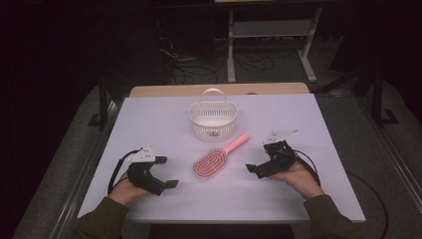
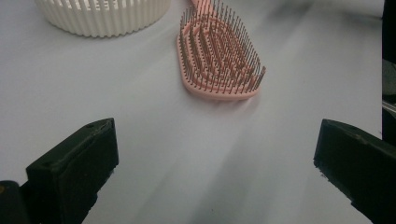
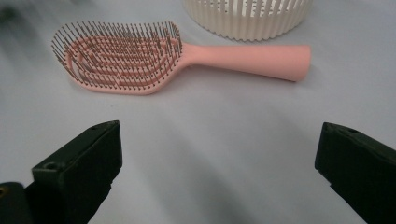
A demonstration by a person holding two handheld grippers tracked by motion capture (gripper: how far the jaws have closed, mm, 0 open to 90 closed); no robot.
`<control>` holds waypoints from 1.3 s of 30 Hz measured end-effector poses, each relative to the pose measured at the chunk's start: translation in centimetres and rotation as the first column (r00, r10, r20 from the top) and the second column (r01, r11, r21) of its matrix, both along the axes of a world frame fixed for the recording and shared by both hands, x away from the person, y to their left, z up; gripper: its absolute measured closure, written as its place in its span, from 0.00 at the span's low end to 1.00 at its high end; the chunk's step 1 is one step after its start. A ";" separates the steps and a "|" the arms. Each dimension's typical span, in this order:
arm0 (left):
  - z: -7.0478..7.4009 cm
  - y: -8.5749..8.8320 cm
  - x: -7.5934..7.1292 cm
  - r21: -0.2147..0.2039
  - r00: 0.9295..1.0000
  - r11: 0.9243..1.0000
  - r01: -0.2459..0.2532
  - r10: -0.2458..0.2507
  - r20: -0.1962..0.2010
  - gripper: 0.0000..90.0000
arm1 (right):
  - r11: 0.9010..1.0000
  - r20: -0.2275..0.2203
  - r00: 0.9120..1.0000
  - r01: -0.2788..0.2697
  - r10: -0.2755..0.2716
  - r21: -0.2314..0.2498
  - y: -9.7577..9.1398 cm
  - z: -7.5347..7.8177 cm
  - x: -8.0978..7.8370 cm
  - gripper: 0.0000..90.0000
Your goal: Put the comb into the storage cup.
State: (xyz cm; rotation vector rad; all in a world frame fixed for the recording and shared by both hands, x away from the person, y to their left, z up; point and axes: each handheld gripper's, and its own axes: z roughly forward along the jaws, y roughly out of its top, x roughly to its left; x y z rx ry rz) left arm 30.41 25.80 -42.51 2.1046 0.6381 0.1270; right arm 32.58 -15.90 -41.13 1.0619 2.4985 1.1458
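A: Status on left gripper [image 1: 165, 172]?

B: Resting on white table [image 1: 149, 119] at roughly 8 o'clock from table centre, held in left hand [image 1: 127, 190]. Jaws spread wide, nothing between them. Aimed toward 2 o'clock, at the brush head.

A: Right gripper [image 1: 255, 168]?

B: Around 4 o'clock from centre, held in right hand [image 1: 298, 175]. Jaws likewise spread wide, gripping nothing. Pointed toward 9 o'clock, across the table at the brush.

A: Brush location?

B: Pink hairbrush [image 1: 215, 159] flat on the table near centre, between the two grippers, touching neither. Bristles up. Head at the 7 o'clock end, handle running out toward 1 o'clock. In left gripper view, hairbrush head [image 2: 219, 56] ahead of the open jaws at 12 o'clock, clear table between. In right gripper view, whole hairbrush [image 3: 140, 60] lying crosswise ahead, head at 10 o'clock, handle out to 1 o'clock.

A: Anything else close?

B: White slatted basket [image 1: 213, 121] with upright loop handle, at 12 o'clock from the brush, standing upright. Handle tip of the brush just beside the basket wall; contact cannot be told. Basket wall also seen at top edge in both gripper views [image 2: 102, 16] [image 3: 247, 18].
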 end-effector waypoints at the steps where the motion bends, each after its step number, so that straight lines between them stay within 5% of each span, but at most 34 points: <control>1: 0.0 0.0 0.0 -0.001 1.000 1.000 -0.002 0.002 -0.001 0.00 | 1.000 -0.003 1.000 0.001 -0.001 -0.002 0.1 0.0 0.1 0.01; 39: -0.2 -0.1 -0.2 0.005 1.000 1.000 0.002 -0.002 -0.004 0.00 | 0.999 -0.024 0.999 -0.027 0.026 -0.030 2.2 1.3 3.2 0.02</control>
